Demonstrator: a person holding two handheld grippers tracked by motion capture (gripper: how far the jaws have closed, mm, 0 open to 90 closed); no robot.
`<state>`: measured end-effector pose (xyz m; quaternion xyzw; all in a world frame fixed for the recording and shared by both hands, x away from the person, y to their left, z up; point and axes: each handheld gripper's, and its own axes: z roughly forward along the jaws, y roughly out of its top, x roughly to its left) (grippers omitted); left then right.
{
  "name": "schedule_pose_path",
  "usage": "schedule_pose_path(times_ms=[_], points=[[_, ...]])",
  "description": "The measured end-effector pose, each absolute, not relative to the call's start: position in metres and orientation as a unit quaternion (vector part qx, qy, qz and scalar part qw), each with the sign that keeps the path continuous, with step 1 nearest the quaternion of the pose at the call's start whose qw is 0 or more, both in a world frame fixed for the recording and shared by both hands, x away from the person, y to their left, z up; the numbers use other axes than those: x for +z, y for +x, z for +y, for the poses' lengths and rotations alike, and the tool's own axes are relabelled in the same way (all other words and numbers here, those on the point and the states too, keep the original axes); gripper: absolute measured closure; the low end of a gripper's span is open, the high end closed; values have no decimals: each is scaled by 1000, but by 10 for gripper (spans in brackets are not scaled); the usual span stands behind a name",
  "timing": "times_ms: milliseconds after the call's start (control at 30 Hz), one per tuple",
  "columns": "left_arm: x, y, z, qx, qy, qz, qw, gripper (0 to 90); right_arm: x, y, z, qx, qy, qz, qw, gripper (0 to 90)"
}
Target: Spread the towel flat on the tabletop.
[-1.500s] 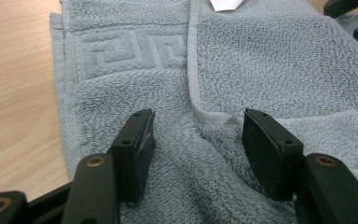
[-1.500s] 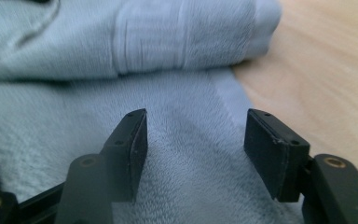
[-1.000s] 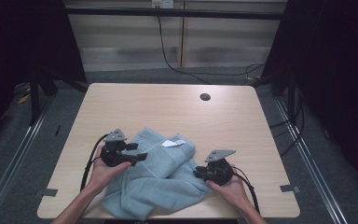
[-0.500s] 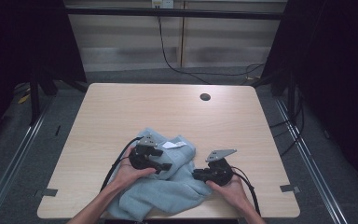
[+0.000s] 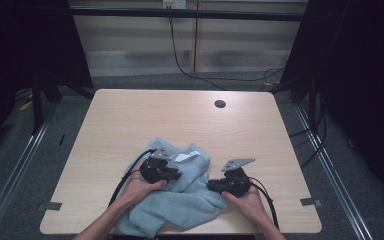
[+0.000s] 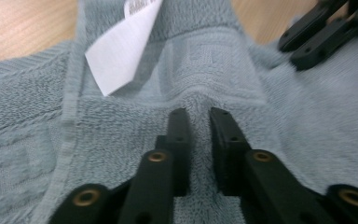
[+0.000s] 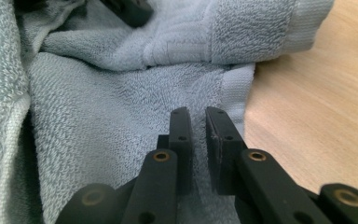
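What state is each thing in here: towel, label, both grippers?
Towel: crumpled, partly folded on the table.
Label: lifted, sticking up off the towel.
Left gripper: just closed, pinching a towel ridge.
Right gripper: shut on towel near its hem.

Soft, looped terry-cloth towel (image 6: 121, 140), smooth white fabric label (image 6: 121, 51), matt pale wood-grain table (image 5: 145, 120), matt black plastic tools.

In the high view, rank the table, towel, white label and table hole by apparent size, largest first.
1. Table
2. Towel, partly covered by the hands and tools
3. White label
4. Table hole

The label and hole look close in size; the label seems slightly larger, though it is also nearer the camera.
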<state>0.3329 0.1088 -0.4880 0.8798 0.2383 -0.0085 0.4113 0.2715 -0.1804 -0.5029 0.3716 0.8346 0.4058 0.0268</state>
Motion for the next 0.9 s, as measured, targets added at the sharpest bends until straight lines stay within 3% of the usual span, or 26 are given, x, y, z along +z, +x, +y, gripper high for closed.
schedule_pose_path(times_ms=[333,900], points=[[-459,336,139,3,840,260,476,836,-488,275,-192,437,386,812,40,827],[-410,347,206,63,765,314,559,843,-421,296,-250,507,425,740,122,900]])
